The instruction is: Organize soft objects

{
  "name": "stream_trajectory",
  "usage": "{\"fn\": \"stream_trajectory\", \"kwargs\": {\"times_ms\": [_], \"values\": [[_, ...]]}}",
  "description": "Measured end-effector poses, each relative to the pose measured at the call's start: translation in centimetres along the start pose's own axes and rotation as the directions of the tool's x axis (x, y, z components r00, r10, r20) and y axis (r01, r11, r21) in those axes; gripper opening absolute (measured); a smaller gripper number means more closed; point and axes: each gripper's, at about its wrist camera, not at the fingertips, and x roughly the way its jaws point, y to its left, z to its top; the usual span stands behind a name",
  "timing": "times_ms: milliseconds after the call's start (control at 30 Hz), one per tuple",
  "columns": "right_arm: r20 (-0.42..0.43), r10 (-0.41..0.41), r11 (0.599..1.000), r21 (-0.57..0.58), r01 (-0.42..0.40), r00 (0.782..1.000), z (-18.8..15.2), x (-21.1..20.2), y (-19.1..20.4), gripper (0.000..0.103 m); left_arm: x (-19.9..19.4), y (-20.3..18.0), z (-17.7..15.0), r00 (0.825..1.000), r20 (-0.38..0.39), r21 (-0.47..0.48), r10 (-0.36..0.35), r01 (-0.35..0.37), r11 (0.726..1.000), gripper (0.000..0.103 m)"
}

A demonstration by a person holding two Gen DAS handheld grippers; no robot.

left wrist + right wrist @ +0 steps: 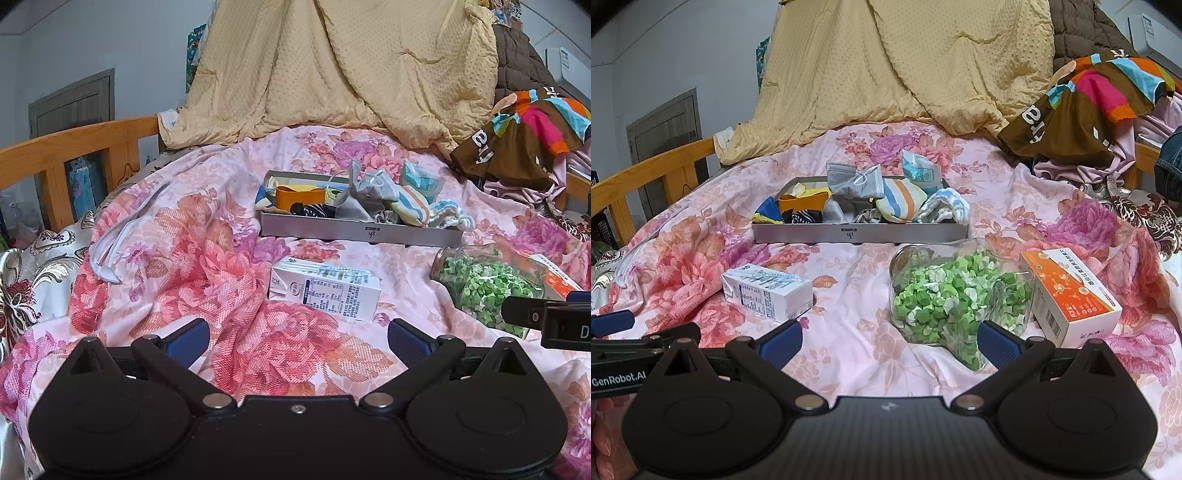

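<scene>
Socks (897, 206) in tray (860, 233), floral bedspread (857, 332)

Your left gripper (298, 341) hangs spread wide and empty over the floral sheet (207, 280). Ahead lies a white carton (327, 293), with the grey tray (360, 230) of socks and masks beyond it.

"GenRobot.AI" stands in white on the black body of the left hand-held gripper (617, 378), seen at the edge of the right wrist view. The brown garment (1067, 122) carries large white letters, only partly readable. Print on the white carton (325, 291) and orange-and-white box (1071, 295) is too small to read.
</scene>
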Motion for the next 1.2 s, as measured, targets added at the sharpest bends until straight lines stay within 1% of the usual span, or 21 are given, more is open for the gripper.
{"fn": "stream_trajectory", "kwargs": {"times_ms": [1000, 1200], "values": [[-0.004, 0.0, 1.0, 0.0, 0.0, 1.0, 0.07, 0.01, 0.02, 0.103, 0.06, 0.16, -0.19, 1.0, -0.007, 0.0, 0.005, -0.005, 1.0, 0.102], [-0.005, 0.0, 1.0, 0.0, 0.0, 1.0, 0.09, 0.03, 0.02, 0.103, 0.09, 0.12, -0.2, 1.0, -0.022, -0.003, -0.002, 0.002, 1.0, 0.102]]}}
